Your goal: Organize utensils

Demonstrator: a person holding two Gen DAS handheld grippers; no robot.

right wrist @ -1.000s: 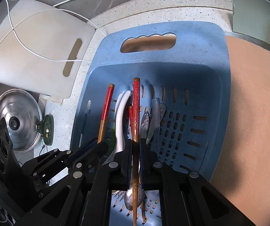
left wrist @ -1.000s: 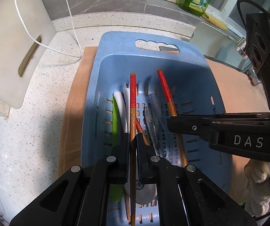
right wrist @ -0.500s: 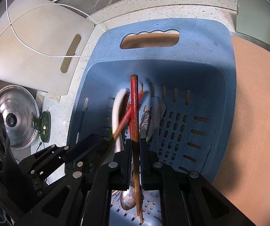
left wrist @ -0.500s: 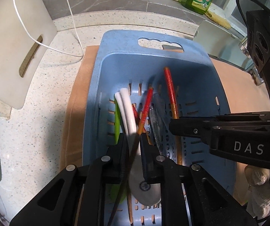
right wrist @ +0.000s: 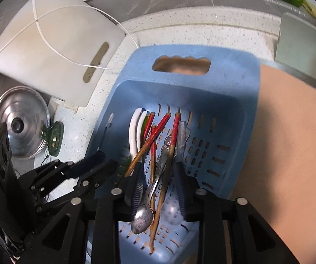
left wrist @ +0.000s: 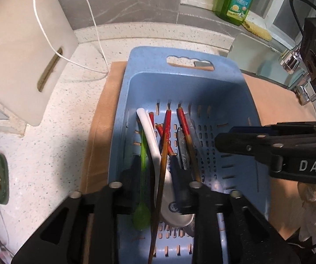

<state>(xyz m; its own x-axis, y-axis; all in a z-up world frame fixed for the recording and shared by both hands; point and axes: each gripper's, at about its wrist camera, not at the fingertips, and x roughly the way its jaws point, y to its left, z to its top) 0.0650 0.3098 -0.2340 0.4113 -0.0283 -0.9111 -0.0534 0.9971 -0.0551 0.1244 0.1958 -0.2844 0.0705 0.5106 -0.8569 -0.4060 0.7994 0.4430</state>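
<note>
Chopsticks (left wrist: 165, 154) drop loose into blue basket (left wrist: 241, 92) as left gripper (left wrist: 155, 171) and right gripper (right wrist: 158, 180) jaws open; lift clear straight up

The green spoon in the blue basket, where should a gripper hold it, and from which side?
Probably the thin handle of the green spoon, from above. It lies flat along the blue basket floor, bowl toward the camera, beside the white spoon, which crowds one side. The bowl seems too wide and low for pinching.
</note>
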